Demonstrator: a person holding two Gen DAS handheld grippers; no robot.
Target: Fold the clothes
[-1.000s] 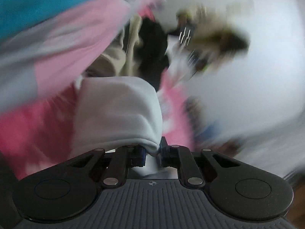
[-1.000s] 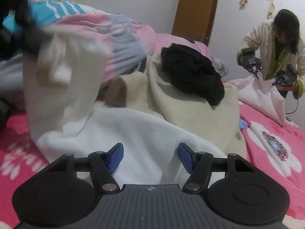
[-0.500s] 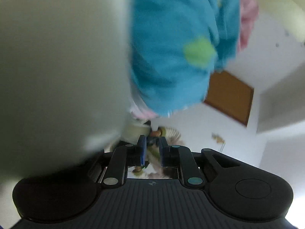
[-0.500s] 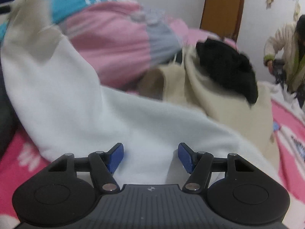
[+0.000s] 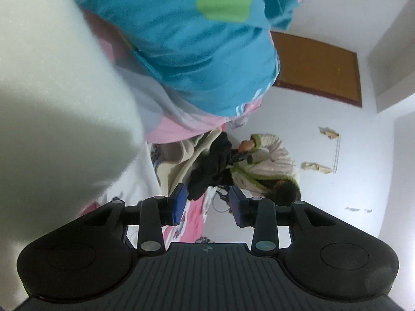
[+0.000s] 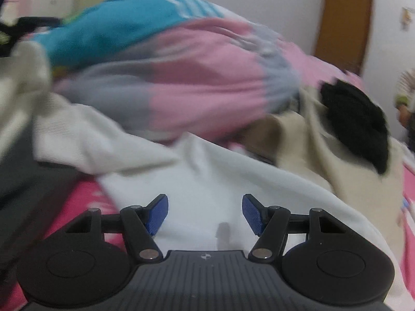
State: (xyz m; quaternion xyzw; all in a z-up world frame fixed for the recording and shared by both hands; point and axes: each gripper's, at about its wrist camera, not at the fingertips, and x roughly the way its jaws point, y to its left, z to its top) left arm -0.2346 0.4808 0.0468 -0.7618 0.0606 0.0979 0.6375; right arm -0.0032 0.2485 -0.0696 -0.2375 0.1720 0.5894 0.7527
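Observation:
A white garment (image 6: 207, 181) lies spread on the pink flowered bed sheet (image 6: 85, 197), one end bunched up at the far left. My right gripper (image 6: 205, 212) is open just above the white cloth, with nothing between its blue pads. My left gripper (image 5: 207, 203) is open and empty, rolled sideways, and the white garment (image 5: 52, 103) fills its view's left side, very close and blurred. A beige garment (image 6: 345, 160) with a black garment (image 6: 358, 114) on top lies to the right.
A rolled pink, grey and blue quilt (image 6: 181, 72) lies behind the white garment. Another person (image 5: 264, 165) in a cream jacket stands at the bed's far side. A brown door (image 6: 345, 20) is in the back wall.
My left gripper let go of the white cloth, opened and rolled sideways. My right gripper stayed open and moved left and closer over the white garment.

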